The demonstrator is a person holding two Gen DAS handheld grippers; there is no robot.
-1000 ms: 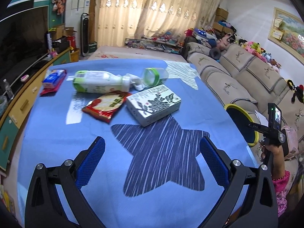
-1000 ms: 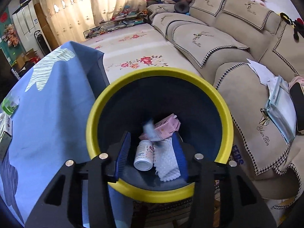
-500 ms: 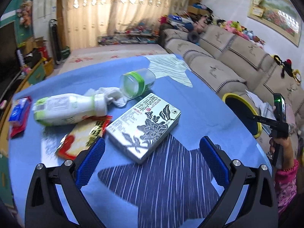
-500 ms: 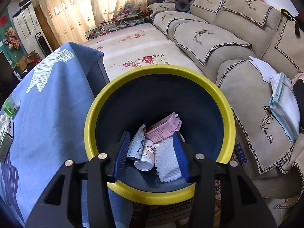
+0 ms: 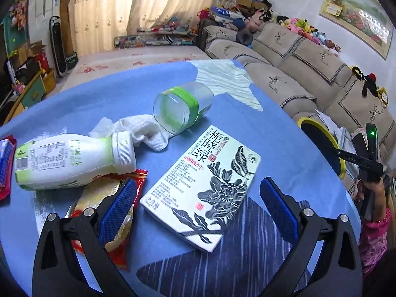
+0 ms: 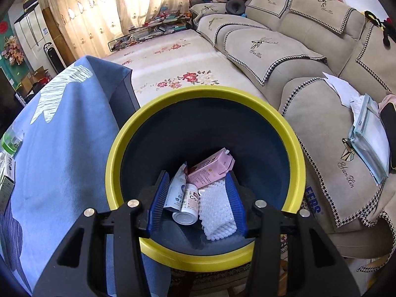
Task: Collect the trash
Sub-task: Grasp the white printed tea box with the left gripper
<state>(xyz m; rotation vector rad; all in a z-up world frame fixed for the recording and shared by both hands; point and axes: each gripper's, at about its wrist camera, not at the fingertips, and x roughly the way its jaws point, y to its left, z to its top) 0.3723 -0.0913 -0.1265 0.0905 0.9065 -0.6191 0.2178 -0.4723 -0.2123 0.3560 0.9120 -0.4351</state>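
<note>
My left gripper [image 5: 195,198] is open and empty, low over the blue tablecloth [image 5: 279,148], its fingers either side of a white tea box [image 5: 205,183]. Beyond lie a red snack wrapper [image 5: 118,198], a white-and-green bottle [image 5: 69,160], a crumpled white tissue [image 5: 146,131] and a tipped clear cup with a green band [image 5: 183,109]. My right gripper [image 6: 196,205] is open and empty above the yellow-rimmed bin [image 6: 205,91]. In the bin lie a pink carton [image 6: 210,168], a small white bottle [image 6: 189,205], a white pouch [image 6: 177,188] and a bumpy white sheet [image 6: 217,212].
A red-and-blue packet [image 5: 5,163] lies at the table's left edge. The beige sofa [image 6: 321,74] stands right of the bin, with papers [image 6: 368,133] on it. The bin also shows at the table's right edge in the left wrist view [image 5: 321,143].
My left gripper has moved forward and down, so the tea box now sits between its fingers. In the bin a dropped pouch has settled beside the small bottle; the right gripper rose slightly.
</note>
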